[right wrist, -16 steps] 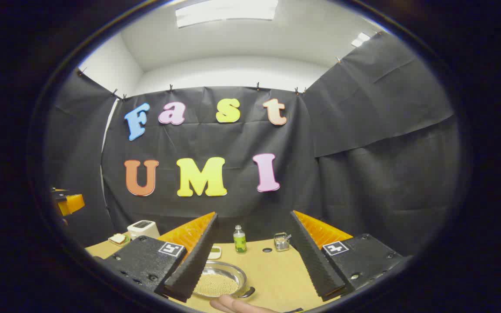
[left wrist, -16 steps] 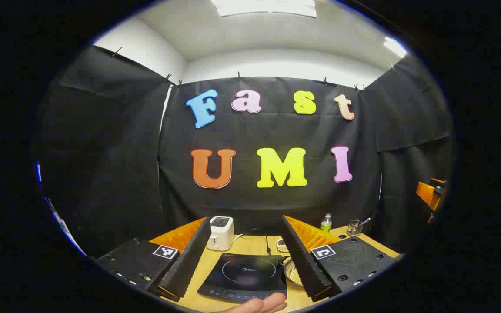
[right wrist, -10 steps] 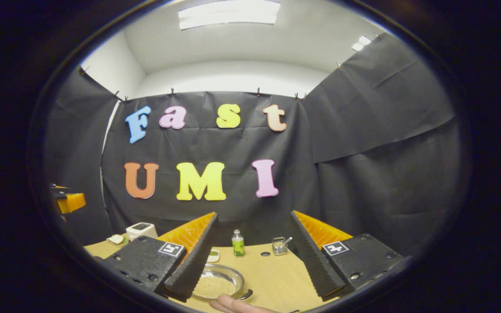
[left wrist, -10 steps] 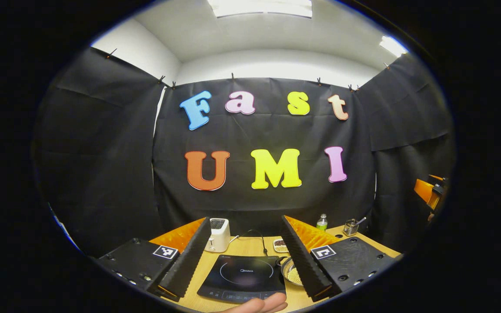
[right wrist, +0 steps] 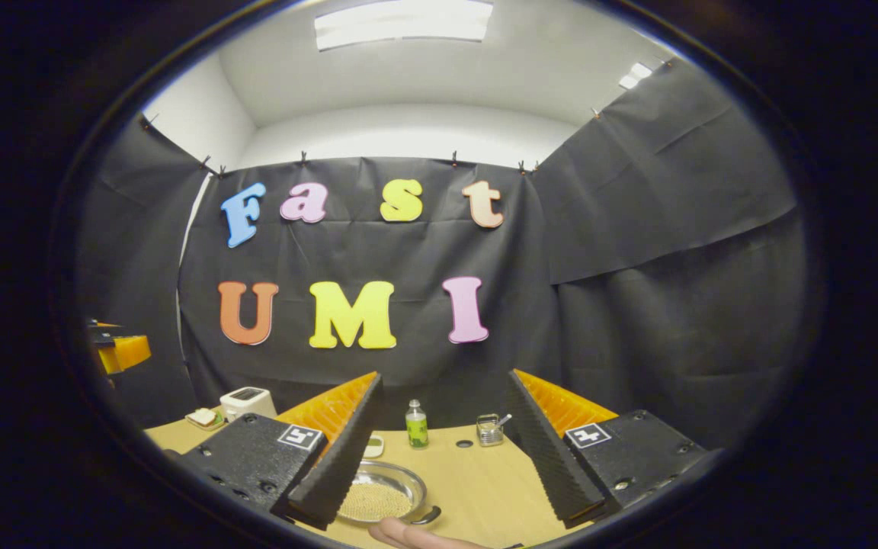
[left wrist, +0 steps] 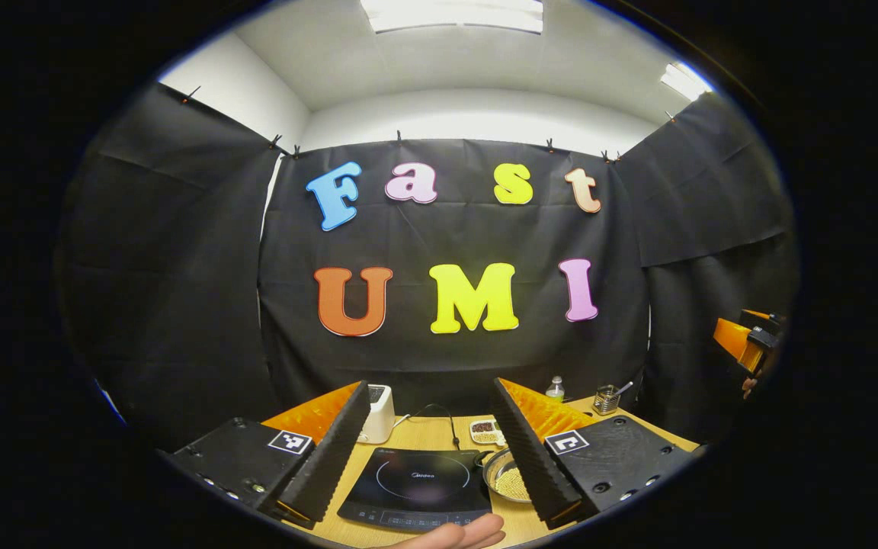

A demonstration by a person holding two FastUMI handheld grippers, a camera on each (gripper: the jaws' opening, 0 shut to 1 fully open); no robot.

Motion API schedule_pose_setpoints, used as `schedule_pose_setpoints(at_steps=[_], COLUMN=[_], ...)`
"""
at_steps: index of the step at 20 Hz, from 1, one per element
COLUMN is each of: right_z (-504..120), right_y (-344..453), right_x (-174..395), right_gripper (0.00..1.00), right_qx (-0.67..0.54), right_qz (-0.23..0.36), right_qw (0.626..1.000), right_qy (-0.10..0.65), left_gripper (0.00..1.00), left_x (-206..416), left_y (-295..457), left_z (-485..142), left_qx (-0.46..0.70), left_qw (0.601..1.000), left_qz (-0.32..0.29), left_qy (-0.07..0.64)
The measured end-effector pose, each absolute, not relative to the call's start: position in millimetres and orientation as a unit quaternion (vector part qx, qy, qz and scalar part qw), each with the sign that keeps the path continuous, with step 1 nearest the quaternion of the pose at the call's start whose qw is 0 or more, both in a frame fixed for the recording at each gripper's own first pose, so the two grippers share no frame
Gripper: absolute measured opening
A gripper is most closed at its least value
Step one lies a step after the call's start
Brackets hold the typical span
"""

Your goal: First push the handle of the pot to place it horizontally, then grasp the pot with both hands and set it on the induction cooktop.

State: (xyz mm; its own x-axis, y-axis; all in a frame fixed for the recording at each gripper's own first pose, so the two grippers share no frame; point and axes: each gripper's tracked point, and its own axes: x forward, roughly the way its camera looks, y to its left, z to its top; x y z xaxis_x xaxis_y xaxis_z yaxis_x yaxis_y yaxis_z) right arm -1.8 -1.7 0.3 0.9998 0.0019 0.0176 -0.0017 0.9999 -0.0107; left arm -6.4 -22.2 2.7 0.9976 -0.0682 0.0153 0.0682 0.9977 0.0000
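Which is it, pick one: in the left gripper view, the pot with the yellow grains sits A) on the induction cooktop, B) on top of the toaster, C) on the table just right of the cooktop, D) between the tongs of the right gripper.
C: the pot rests on the table beside the right edge of the induction cooktop, not on its glass.

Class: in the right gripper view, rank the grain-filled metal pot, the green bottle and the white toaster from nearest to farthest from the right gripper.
1. Shallow round metal pot holding yellow grains: just ahead of the right gripper, by its left finger.
2. Small green bottle: centre, towards the table's back edge.
3. White boxy toaster: far left, at the back.
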Motion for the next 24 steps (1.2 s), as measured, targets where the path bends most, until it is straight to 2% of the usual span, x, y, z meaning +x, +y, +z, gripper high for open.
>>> schedule_pose_setpoints(at_steps=[7, 9, 11, 12, 14, 15, 16, 17, 18, 19, 20, 24], right_z=[-27, -42, -61, -66, -72, -80, -87, -96, -99, -105, -111, -142], right_y=[-2, -1, 2, 0, -1, -1, 3, 1, -4, -1, 1, -2], right_x=[12, 19, 26, 30, 38, 40, 42, 44, 45, 48, 48, 53], right_gripper=[0.96, 0.96, 0.94, 0.89, 0.67, 0.6, 0.42, 0.28, 0.0, 0.04, 0.01, 0.04], right_qx=[0.004, 0.009, 0.008, 0.015, 0.031, 0.035, 0.035, 0.035, 0.04, 0.041, 0.035, 0.03], right_qz=[0.004, 0.007, 0.016, 0.016, 0.017, 0.024, 0.033, 0.034, 0.031, 0.035, 0.041, 0.039], right_qw=[1.0, 0.999, 0.998, 0.998, 0.997, 0.996, 0.995, 0.994, 0.993, 0.992, 0.991, 0.984], right_qy=[0.024, 0.042, 0.061, 0.064, 0.065, 0.074, 0.083, 0.095, 0.104, 0.113, 0.123, 0.169], left_gripper=[0.95, 0.95, 0.95, 0.96, 0.96, 0.96, 0.96, 0.96, 0.96, 0.96, 0.96, 0.96], left_x=[-2, -3, -1, 0, 1, 0, -1, -2, -3, -5, -5, -9], left_y=[-30, -39, -38, -37, -46, -49, -51, -52, -53, -54, -57, -63], left_z=[-1, 0, 5, 4, 5, 5, 5, 5, 6, 3, 1, -11], left_qx=[0.002, 0.01, 0.016, 0.018, 0.017, 0.016, 0.017, 0.017, 0.018, 0.02, 0.021, 0.027], left_qw=[0.999, 0.998, 0.998, 0.998, 0.997, 0.997, 0.997, 0.997, 0.997, 0.997, 0.997, 0.996], left_qz=[-0.043, -0.061, -0.064, -0.063, -0.071, -0.074, -0.077, -0.076, -0.073, -0.072, -0.072, -0.074], left_qy=[-0.008, -0.011, -0.021, -0.02, -0.022, -0.023, -0.024, -0.028, -0.031, -0.032, -0.032, -0.03])
